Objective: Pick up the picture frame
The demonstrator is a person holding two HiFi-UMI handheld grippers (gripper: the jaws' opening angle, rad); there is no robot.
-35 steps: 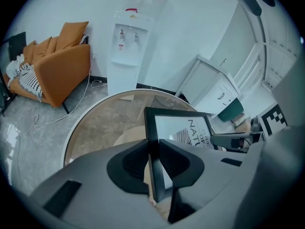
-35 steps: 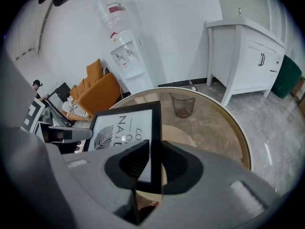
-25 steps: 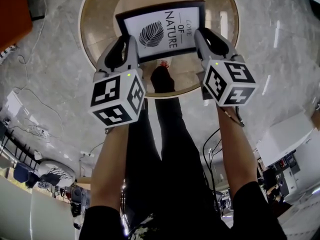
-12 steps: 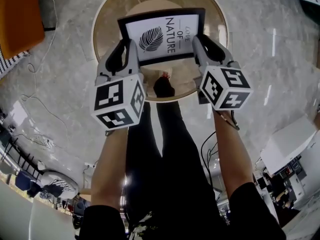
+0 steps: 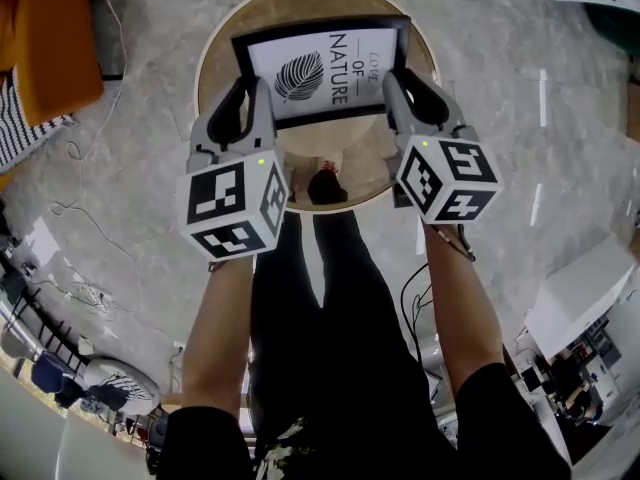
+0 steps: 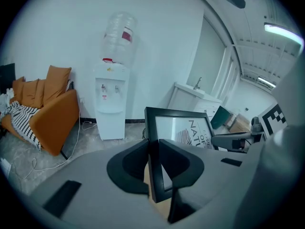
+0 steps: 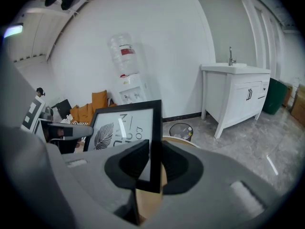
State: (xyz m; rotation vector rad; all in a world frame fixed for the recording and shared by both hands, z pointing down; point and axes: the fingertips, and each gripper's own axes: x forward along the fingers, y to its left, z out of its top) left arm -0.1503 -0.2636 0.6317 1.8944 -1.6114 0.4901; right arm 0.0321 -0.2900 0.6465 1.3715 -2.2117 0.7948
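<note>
The black picture frame [image 5: 322, 66] holds a white print with a leaf and lettering. It hangs above the round wooden table [image 5: 412, 158], gripped at both side edges. In the head view my left gripper [image 5: 250, 96] is shut on the frame's left edge and my right gripper [image 5: 398, 80] is shut on its right edge. In the left gripper view the frame [image 6: 183, 127] stands upright, its edge pinched between my left gripper's [image 6: 155, 149] pads. My right gripper [image 7: 153, 157] clamps the other edge of the frame [image 7: 125, 125] in the right gripper view.
An orange sofa [image 5: 52, 38] with a striped cloth sits at the left, beside a water dispenser [image 6: 112, 99]. A white sink cabinet [image 7: 234, 98] and a small waste bin [image 7: 181, 129] stand on the right. Cables [image 5: 72, 208] lie on the marble floor. The person's legs [image 5: 330, 298] are below the table edge.
Both grippers have risen with the frame held between them. The round table looks smaller and lower under it, and more of the sofa shows at the left.
</note>
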